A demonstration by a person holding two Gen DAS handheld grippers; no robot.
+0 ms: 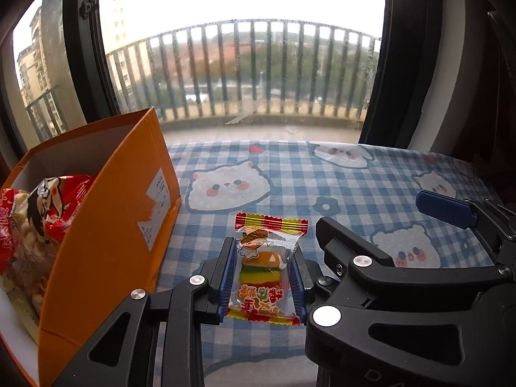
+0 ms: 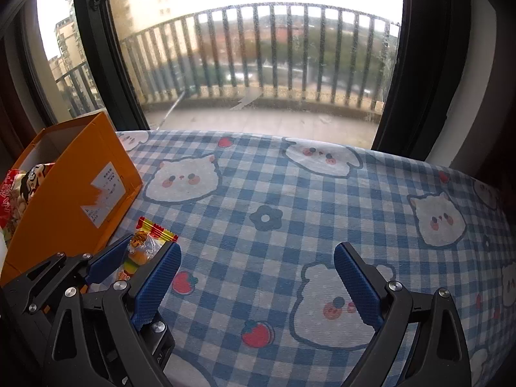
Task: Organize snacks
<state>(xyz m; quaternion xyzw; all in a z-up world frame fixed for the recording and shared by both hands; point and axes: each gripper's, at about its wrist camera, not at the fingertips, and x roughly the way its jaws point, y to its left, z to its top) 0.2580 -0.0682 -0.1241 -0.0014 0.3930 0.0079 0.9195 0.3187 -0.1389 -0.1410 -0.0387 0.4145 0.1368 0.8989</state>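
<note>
A small clear packet with a burger-shaped gummy (image 1: pixel 262 269) sits between the blue pads of my left gripper (image 1: pixel 262 250), which is shut on it just above the checked tablecloth (image 1: pixel 322 180). The right wrist view shows the same gummy packet (image 2: pixel 145 248) beside the orange box (image 2: pixel 71 187). My right gripper (image 2: pixel 258 251) stands open over the cloth with nothing between its fingers, just to the right of the left one. In the left wrist view the right gripper's fingers (image 1: pixel 445 208) show at the right. The orange box (image 1: pixel 106 225) stands open at the left and holds red snack bags (image 1: pixel 48 213).
The table ends at a window (image 2: pixel 258 64) with a railing outside. A dark window frame (image 1: pixel 396 64) rises at the back right. The blue checked cloth with cat faces (image 2: pixel 322 193) stretches to the right of the box.
</note>
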